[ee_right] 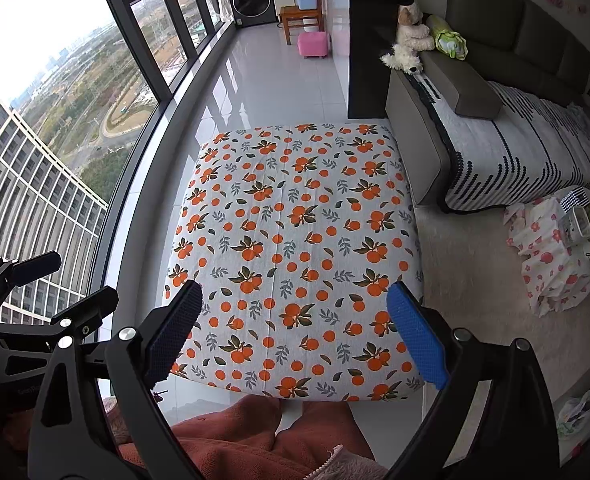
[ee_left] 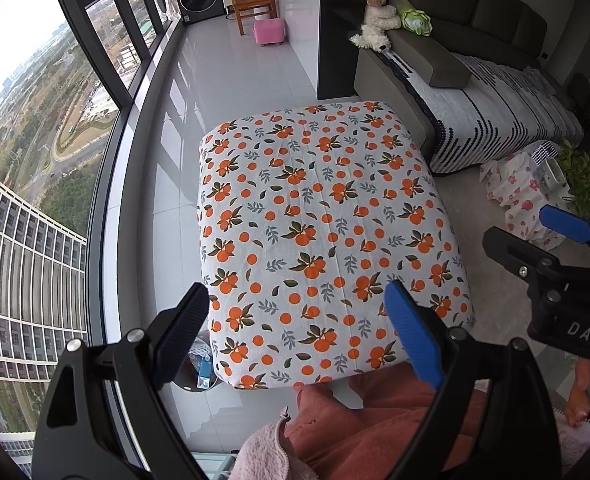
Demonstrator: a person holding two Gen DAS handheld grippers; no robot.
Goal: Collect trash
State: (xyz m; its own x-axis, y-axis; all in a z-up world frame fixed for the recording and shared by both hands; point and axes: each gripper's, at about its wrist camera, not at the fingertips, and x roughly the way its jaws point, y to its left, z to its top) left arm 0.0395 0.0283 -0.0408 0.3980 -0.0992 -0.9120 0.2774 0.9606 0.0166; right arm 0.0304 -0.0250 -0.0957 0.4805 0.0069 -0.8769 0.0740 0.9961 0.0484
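My left gripper [ee_left: 297, 300] is open and empty, held above the near edge of a table covered by an orange-fruit print cloth [ee_left: 315, 208]. My right gripper [ee_right: 295, 300] is open and empty too, above the same table [ee_right: 295, 220]. The table top shows no loose items. A bin [ee_left: 201, 364] holding wrappers and a blue carton sits on the floor at the table's near left corner, partly hidden by my left finger. A crumpled plastic bag [ee_right: 575, 412] lies on the floor at the right. The right gripper shows at the right edge of the left wrist view [ee_left: 551, 240].
A glass window wall [ee_left: 107, 152] runs along the left. A grey sofa [ee_left: 475, 68] with a striped throw and plush toys stands at the right. A floral-covered stand [ee_right: 551, 256] with a plant is at far right. A pink stool [ee_left: 270, 31], chair and washer stand far back.
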